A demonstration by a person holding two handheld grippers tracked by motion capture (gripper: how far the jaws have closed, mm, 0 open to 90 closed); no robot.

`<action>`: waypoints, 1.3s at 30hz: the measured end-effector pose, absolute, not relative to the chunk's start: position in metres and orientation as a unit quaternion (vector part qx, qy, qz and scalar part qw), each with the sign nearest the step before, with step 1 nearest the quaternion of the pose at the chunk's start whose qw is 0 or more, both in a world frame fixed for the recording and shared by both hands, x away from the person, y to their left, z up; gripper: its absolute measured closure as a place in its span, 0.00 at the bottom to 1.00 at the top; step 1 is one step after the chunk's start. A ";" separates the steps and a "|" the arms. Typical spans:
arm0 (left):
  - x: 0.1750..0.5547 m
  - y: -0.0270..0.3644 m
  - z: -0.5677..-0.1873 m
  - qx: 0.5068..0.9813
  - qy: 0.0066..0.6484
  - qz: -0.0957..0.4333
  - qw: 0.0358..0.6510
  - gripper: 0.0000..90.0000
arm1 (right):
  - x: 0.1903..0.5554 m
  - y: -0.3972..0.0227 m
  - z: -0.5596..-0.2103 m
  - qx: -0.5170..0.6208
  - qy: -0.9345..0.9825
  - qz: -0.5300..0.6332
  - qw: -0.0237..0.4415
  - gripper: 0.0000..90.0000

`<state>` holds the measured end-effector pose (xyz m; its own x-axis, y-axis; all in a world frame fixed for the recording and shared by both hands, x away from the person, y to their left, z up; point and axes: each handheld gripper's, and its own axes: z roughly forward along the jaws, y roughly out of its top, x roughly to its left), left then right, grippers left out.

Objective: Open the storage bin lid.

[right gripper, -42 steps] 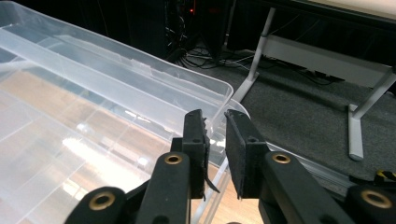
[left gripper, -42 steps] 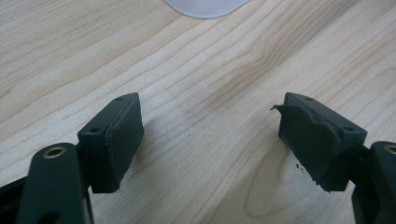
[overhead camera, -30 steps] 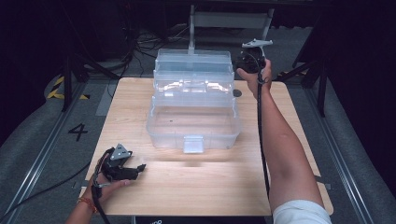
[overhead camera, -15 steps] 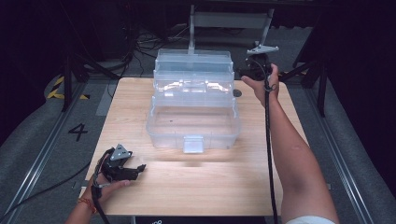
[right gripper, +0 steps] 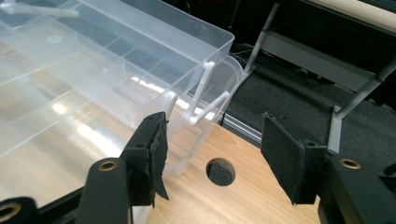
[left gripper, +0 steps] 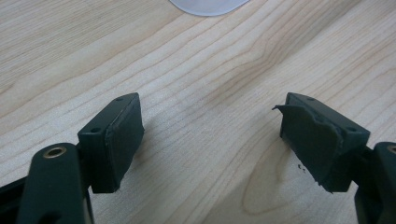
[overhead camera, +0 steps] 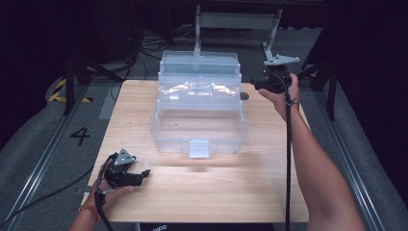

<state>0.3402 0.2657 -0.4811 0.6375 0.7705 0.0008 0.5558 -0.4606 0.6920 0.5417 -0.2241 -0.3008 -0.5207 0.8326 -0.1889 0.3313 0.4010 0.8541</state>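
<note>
Wooden tabletop, centre frame: my right gripper, fingers just opening, empty, beside the clear tiered box; my left gripper rests lower left, released.

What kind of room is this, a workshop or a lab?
Probably a lab or recording studio: a lone wooden table between floor rails, cables against a dark backdrop, a handheld gripper and a clear box.

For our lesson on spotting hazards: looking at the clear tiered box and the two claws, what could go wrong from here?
1. The right claw, jaws just opened with nothing between them, sits beside the box's thin hinge arms; a careless move might snag them.
2. The clear box stands fanned open toward the table's far edge; a push could slide it.
</note>
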 end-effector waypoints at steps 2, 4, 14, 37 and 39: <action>0.340 0.266 -0.481 0.840 0.395 0.160 0.336 0.24 | 0.536 -0.229 -0.300 0.371 0.778 0.397 0.315 0.46; 0.340 0.266 -0.481 0.840 0.395 0.160 0.336 0.24 | 0.531 -0.232 -0.299 0.367 0.779 0.398 0.317 0.46; 0.340 0.265 -0.481 0.838 0.397 0.162 0.337 0.24 | 0.505 -0.237 -0.301 0.332 0.802 0.382 0.318 0.42; 0.338 0.264 -0.481 0.834 0.406 0.164 0.335 0.24 | 0.444 -0.257 -0.345 0.301 0.828 0.369 0.296 0.39; 0.338 0.264 -0.481 0.834 0.406 0.164 0.335 0.24 | 0.439 -0.259 -0.349 0.299 0.830 0.367 0.295 0.39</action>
<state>0.3382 0.2642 -0.4812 0.6167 0.7872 0.0011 0.5675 -0.4455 0.6924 0.4393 -0.2588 -0.3493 -0.6477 0.7123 -0.2705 0.2793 0.5523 0.7855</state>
